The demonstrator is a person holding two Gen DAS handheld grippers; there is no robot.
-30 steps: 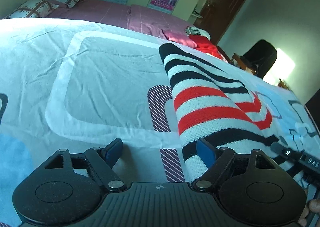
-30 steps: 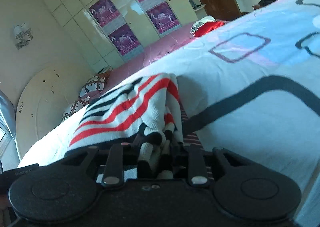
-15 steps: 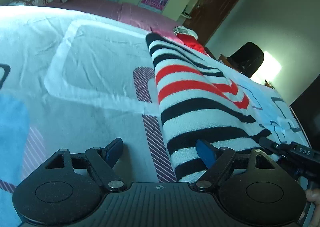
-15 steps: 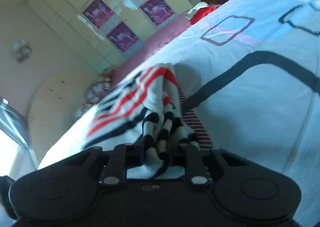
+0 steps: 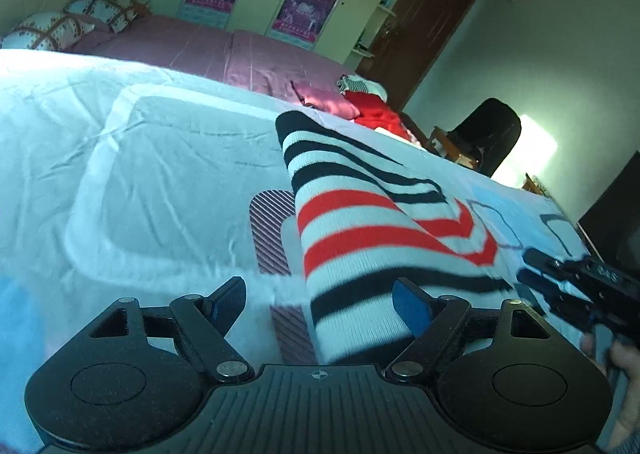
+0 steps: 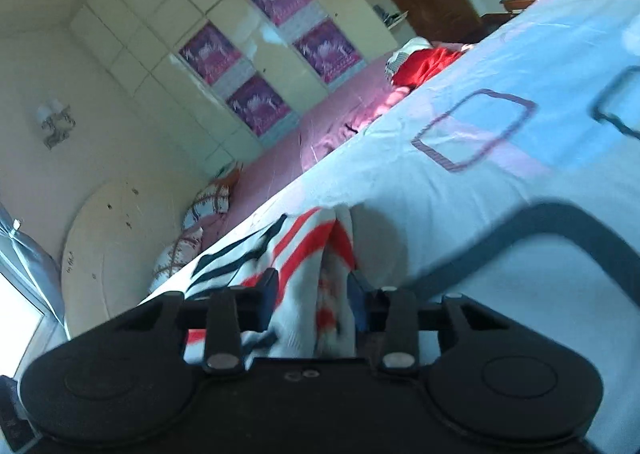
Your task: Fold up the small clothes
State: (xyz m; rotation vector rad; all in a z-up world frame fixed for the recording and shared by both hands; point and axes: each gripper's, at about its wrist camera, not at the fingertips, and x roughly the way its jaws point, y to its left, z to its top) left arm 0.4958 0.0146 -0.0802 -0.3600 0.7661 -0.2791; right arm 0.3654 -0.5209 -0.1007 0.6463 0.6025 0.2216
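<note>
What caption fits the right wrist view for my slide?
Right gripper pinching a bunched edge of the striped sweater on the patterned bedsheet.

Probably bedroom: bed [image 5: 160, 174], pillows [image 5: 96, 10], wardrobe [image 6: 168, 34].

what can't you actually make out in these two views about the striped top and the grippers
- Striped sweater, left wrist view: its near end runs behind the left gripper body, so its hem is hidden.
- Right wrist view: motion blur smears the knit bunched in the right gripper; which part is pinched cannot be told.
- Red garment at the far bed edge: too small to identify.
- Bedsheet: cut off by frame edges.
</note>
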